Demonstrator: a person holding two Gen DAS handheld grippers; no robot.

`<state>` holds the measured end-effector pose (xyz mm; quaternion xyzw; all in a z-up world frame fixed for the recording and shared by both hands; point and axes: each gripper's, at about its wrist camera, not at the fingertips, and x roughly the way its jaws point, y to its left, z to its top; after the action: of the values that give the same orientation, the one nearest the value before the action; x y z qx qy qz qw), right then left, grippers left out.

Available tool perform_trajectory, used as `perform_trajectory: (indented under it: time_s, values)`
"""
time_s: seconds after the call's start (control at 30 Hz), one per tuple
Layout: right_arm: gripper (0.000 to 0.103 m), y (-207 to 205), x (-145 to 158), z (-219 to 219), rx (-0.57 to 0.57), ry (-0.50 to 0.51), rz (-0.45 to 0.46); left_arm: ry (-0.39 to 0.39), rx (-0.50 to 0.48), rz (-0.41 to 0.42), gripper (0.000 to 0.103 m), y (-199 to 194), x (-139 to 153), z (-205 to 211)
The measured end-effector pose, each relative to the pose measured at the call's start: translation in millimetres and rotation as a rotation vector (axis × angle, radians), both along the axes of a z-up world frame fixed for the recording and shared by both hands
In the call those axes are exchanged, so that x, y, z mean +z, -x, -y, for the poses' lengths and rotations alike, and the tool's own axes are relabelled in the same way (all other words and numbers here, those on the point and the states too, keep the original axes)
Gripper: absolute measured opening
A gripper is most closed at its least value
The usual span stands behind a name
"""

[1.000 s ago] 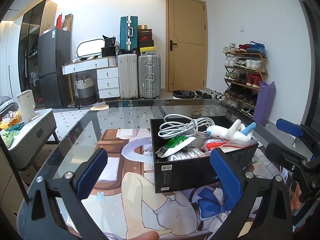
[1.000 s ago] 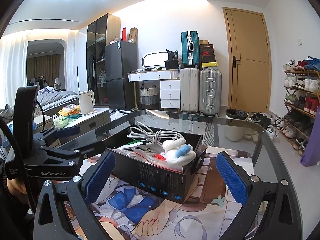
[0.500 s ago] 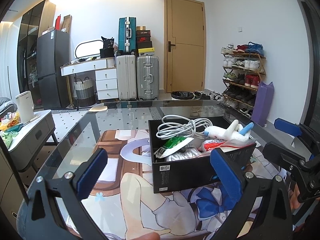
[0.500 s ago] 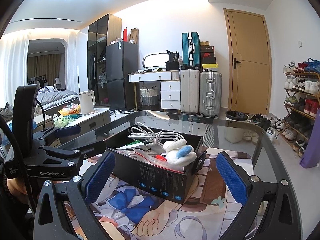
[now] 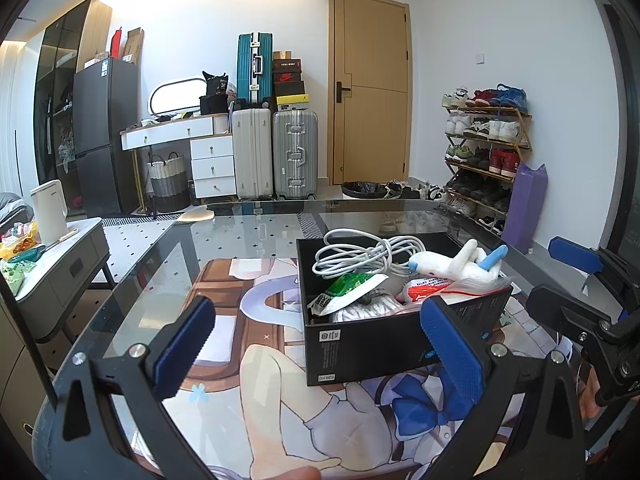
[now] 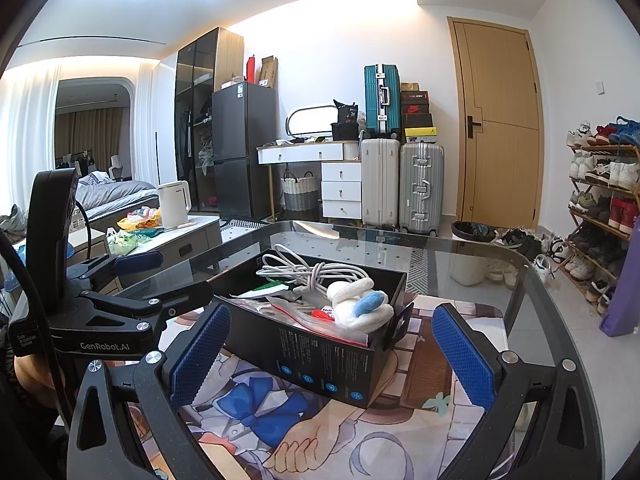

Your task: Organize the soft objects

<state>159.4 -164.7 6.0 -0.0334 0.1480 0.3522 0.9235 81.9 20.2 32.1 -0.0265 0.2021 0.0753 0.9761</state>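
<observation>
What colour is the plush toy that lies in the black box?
The plush toy is white with light blue parts; it shows best in the right wrist view.

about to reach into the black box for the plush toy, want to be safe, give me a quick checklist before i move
1. Left gripper open and empty: ok, jaws wide apart, nothing between them.
2. Right gripper open and empty: ok, jaws wide apart.
3. Plush toy reachable: ok, it lies on top of the other contents at the box's near right corner.
4. White cable free of the toy: cannot tell, its coil ends right beside the toy.
5. Black box steady on the printed mat: ok, it sits flat, but one end flap hangs open.
6. Grippers apart from each other: ok, both hover short of the box on separate sides.
</observation>
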Motion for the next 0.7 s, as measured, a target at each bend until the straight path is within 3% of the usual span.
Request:
perform_trajectory:
  time_s: [0.7]
  values:
    - [0.102, 0.1, -0.4, -0.1, 0.000, 0.000, 0.000, 0.005, -0.011, 0.002, 0.103, 0.1, -0.6, 1.2]
